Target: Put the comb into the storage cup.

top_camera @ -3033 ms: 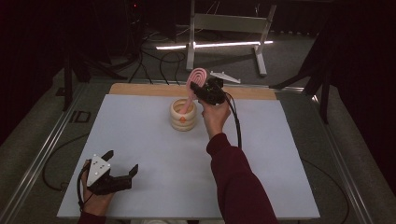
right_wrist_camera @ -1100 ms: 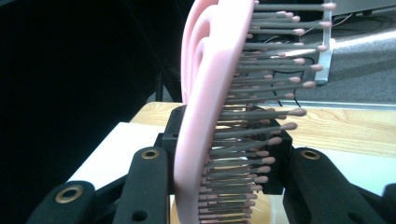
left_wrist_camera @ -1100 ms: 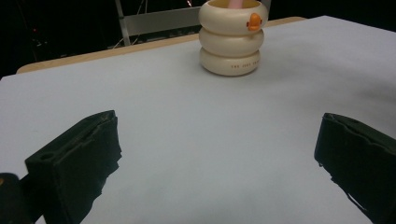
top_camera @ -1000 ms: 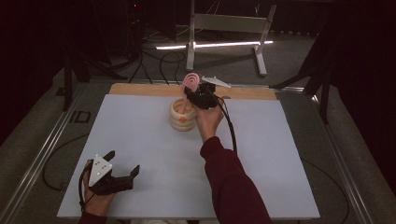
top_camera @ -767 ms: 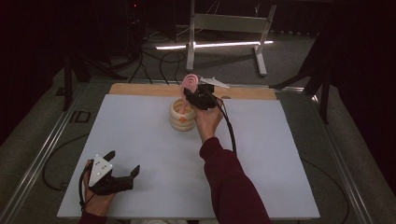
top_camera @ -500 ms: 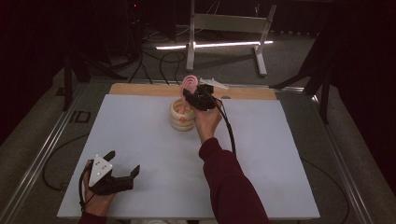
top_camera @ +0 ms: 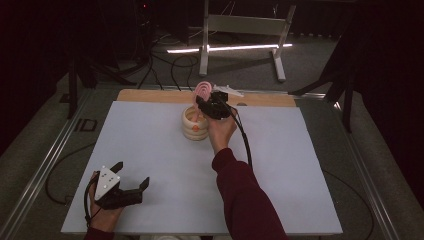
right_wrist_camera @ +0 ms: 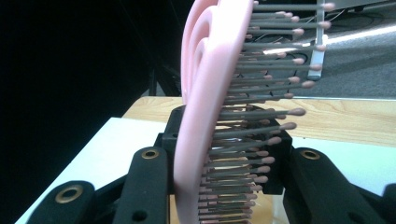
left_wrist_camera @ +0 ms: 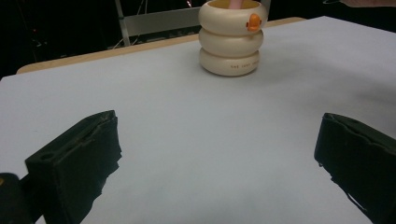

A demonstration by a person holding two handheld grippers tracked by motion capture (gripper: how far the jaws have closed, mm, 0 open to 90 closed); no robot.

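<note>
The right gripper [top_camera: 209,100] fingers pinch the pink brush [right_wrist_camera: 205,102]; lower it straight into the cup [top_camera: 194,124] near the counter's far edge. The left gripper [top_camera: 131,181] fingers are spread wide.

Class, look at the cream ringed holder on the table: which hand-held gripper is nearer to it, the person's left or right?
Right. The right hand-held gripper is just above the cream holder, clamping a pink hairbrush. The left hand-held gripper sits open near the table's near-left corner.

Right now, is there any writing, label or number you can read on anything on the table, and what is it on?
Small dark print on the lowest ring of the cream holder: too small and blurred to read.
Orange duck-like mark on the holder's top ring: a picture, no letters.
Pink hairbrush: no writing visible.
White table mat: no writing visible.
</note>
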